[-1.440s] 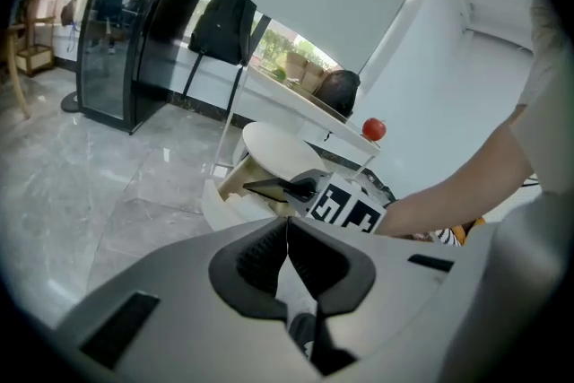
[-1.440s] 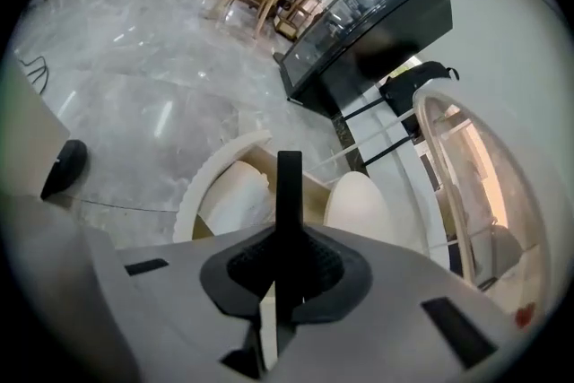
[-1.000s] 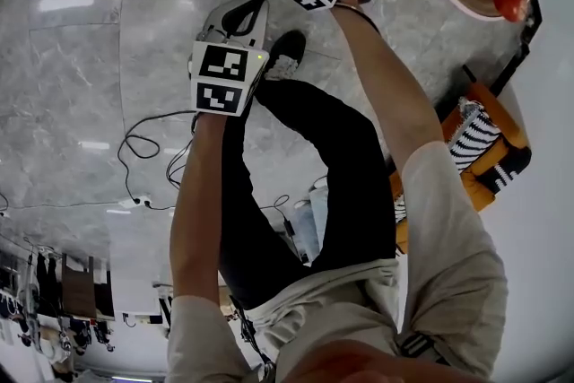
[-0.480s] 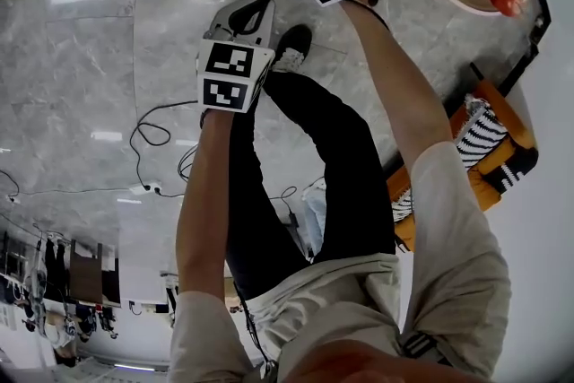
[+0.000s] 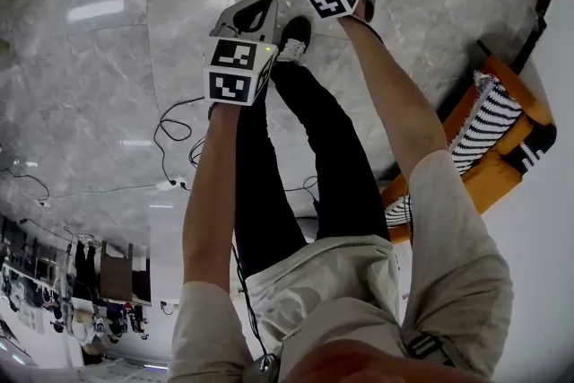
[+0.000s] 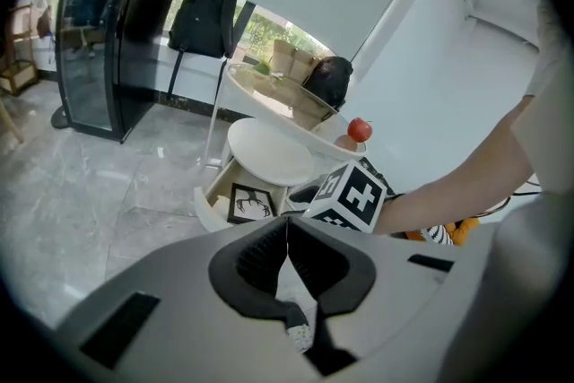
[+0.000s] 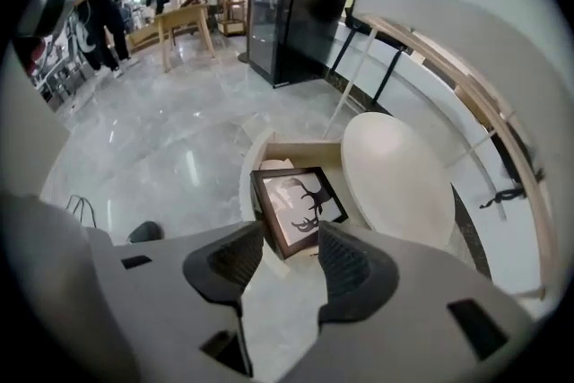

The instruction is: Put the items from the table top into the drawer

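One frame (image 7: 298, 208) lies in the drawer (image 7: 305, 152) just beyond the spread, empty right claw (image 7: 291, 239): stiff, probably fragile, best pinched by its edge. Left claw (image 6: 287, 229) is pressed together, empty.

Beige shirt (image 5: 457, 282), black trousers (image 5: 334, 166)
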